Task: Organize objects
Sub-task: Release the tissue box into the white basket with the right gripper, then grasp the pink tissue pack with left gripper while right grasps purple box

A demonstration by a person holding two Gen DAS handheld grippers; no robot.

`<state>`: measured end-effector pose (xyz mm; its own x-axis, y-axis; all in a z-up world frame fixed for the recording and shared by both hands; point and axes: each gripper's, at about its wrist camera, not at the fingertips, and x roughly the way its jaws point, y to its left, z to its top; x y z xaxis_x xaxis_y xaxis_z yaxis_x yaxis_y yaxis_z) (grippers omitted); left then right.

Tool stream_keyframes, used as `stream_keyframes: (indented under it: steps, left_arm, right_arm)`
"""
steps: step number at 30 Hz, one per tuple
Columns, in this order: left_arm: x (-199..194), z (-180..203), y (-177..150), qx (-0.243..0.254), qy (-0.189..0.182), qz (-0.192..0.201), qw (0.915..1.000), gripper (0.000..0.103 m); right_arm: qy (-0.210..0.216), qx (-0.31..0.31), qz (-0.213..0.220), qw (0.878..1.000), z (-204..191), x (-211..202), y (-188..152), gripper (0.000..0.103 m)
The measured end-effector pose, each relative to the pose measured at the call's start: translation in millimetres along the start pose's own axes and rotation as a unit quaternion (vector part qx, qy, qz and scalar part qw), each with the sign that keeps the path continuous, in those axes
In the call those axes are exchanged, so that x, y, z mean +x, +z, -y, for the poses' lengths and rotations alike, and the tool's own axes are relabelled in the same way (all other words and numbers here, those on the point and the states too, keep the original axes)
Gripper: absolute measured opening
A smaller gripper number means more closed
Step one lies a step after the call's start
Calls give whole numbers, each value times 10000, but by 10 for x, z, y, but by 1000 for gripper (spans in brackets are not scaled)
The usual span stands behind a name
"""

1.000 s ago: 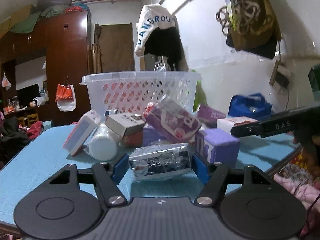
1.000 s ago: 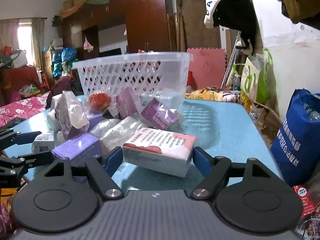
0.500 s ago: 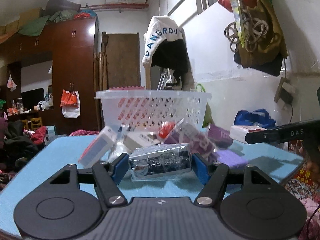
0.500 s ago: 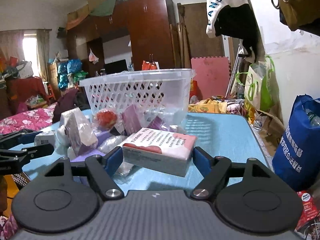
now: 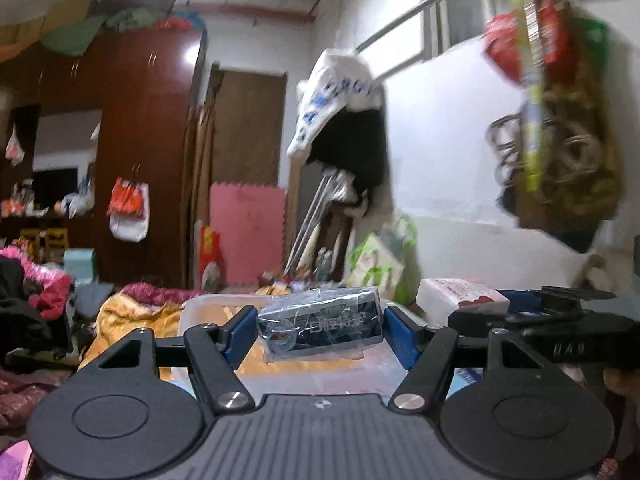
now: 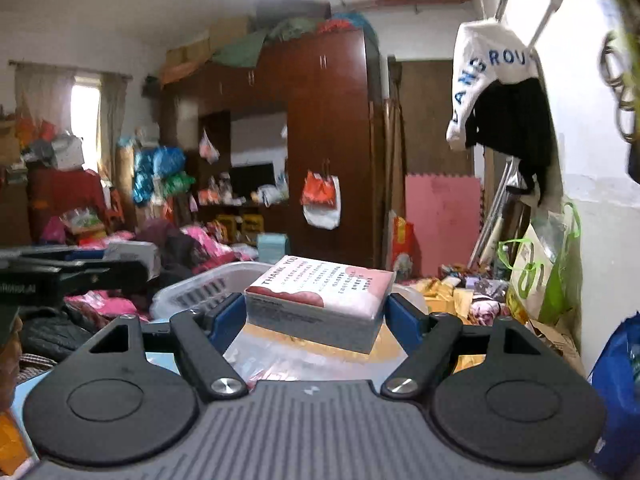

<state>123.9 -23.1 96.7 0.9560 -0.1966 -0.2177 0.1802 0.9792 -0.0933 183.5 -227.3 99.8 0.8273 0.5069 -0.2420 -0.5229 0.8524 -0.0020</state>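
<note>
Both tools have risen from the table: I hold my left tool (image 5: 320,330) clamped on the wrapped dark packet (image 5: 320,322), my right tool (image 6: 316,316) clamped on the "THANK YOU" box (image 6: 320,300), above the white basket (image 6: 192,294).

We see a dark wardrobe (image 6: 324,140) at the back, w/ cloth bundles (image 6: 288,28) piled on top and an orange-white bag (image 6: 322,200) hanging off its front. Next to it a brown door (image 5: 248,128), then a pink foam mat (image 6: 442,220) leaning vs. the wall. A white hoodie (image 6: 486,68) w/ blue letters hangs over a black garment (image 6: 516,136) on the right wall. Below that, a green-handled bag (image 6: 540,276); a blue bag (image 6: 616,384) sits at far right edge. Curtained window (image 6: 86,120) at left, w/ pink bedding (image 6: 200,240) & misc. clutter beneath. In the left wrist view, coiled cords (image 5: 560,152) hang on the wall, blurred.
</note>
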Motion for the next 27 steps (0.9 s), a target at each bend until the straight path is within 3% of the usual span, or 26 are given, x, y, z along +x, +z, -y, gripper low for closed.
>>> stream_keyframes:
  steps: [6,9,13,16,20,23,27]
  left_arm:
    - [678,-168,17,-85,295,-748,9967,74]
    - [847,-218,-63,8,495,-1041,9933,79]
    - [518,-322,-173,-147,279,-792,9964,79]
    - [70,-280,-319,84,130,-519,9985,87]
    - [-282,-338,-693,225,267,-611,9975,88]
    - [-302,-573,-924,-224,316,-897,9952,88]
    - [-141,-947,-1067,-1005,267,-1147,9879,88]
  right_arm:
    - [80,31,-552,9984,47,441,-51,81]
    - [-114,-82,-554,9984,19,425,-107,103]
    - [53,76,-461,9989,87,107,-262,103]
    - [33,87,-456,9989,136,-120,-446,103]
    - [143,702,-741,9947,381,-148,-787,103]
    - [417,1371,-974,9849,576,-51,-1014,103]
    - [440,1868,-1095,9753,683,56,-1127,103]
